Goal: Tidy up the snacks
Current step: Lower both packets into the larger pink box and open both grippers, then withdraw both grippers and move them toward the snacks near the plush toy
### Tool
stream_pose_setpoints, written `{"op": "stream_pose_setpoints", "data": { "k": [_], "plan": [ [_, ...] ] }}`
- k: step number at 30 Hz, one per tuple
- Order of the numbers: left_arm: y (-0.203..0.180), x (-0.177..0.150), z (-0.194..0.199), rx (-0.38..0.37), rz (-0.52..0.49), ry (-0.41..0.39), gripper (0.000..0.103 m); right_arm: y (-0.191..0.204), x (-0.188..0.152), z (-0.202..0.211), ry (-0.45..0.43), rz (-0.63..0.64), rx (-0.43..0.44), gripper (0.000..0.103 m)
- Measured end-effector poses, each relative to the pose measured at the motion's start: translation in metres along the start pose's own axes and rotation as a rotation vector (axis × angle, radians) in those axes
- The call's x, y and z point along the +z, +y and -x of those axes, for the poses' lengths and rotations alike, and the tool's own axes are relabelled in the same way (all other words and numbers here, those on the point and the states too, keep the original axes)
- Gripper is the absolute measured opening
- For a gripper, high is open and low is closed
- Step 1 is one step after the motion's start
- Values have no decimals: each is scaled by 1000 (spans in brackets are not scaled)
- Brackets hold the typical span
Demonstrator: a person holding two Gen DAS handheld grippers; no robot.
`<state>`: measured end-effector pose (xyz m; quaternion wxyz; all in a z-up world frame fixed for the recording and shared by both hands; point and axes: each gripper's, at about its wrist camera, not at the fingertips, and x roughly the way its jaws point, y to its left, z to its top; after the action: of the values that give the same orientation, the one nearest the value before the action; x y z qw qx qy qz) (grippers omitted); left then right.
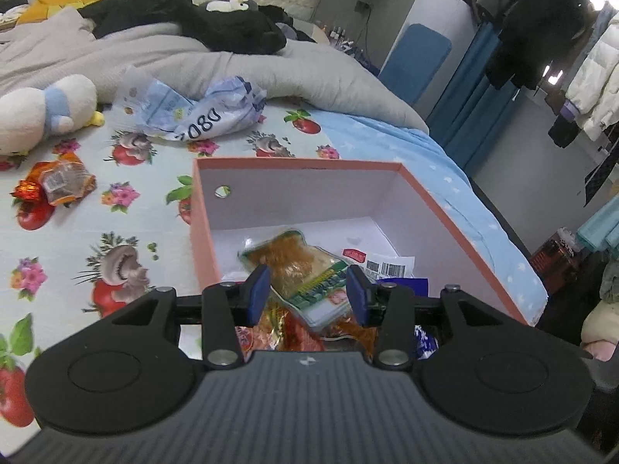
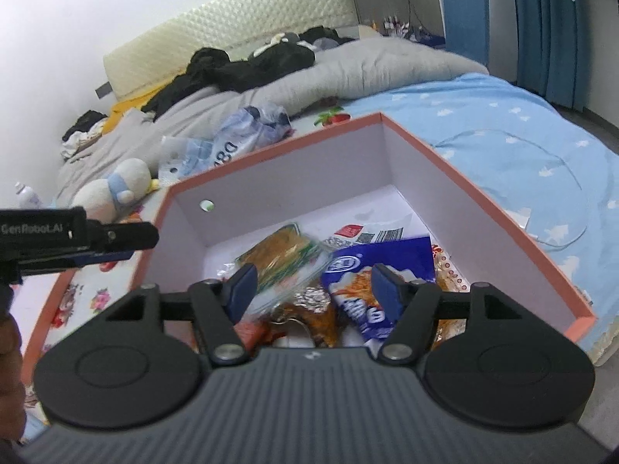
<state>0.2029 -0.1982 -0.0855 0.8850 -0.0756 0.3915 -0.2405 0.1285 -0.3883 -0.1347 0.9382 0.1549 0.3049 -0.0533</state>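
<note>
Both grippers are hovering over the pink-rimmed box [image 1: 460,232] that is sitting on the bed, and most of the snacks are already lying inside it. The left gripper [image 1: 308,294] is standing with its blue pads spread apart; the clear packet of brown shreds with a green label [image 1: 298,266] is lying below and between them, its long axis running from upper left to lower right, but whether the pads are touching it I cannot tell — it looks released rather than pinched. The right gripper [image 2: 314,286] is likewise standing wide, gripping nothing, with the blue-and-white snack bag [image 2: 371,270] lying under its right finger at centre right. The relation that matters for a coming move, as I judge it, is the orange-wrapped snack [image 1: 64,183] still lying outside the box on the flowered sheet [image 1: 127,239], at the left of the left wrist view, well apart from the box wall; it is lying on the left gripper's side, so that hand is the nearer one. A crumpled pale-blue plastic bag [image 1: 201,110] is lying beyond, near a plush toy [image 1: 42,110]. The near end of the box is being hidden by both gripper bodies, and the wrappers heaped there — red, gold, foil — are too blurred to name.
</note>
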Motion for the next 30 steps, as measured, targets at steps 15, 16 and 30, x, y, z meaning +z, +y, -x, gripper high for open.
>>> {"op": "stream_pose_setpoints", "data": {
  "k": [15, 16, 30],
  "plan": [
    [27, -43, 115, 47, -13, -69, 49, 64, -30, 67, -59, 63, 97, 67],
    [30, -47, 122, 53, -10, -75, 49, 68, -32, 71, -63, 70, 104, 67],
    [66, -99, 188, 129, 32, -82, 49, 110, -71, 109, -58, 121, 174, 67]
  ]
}}
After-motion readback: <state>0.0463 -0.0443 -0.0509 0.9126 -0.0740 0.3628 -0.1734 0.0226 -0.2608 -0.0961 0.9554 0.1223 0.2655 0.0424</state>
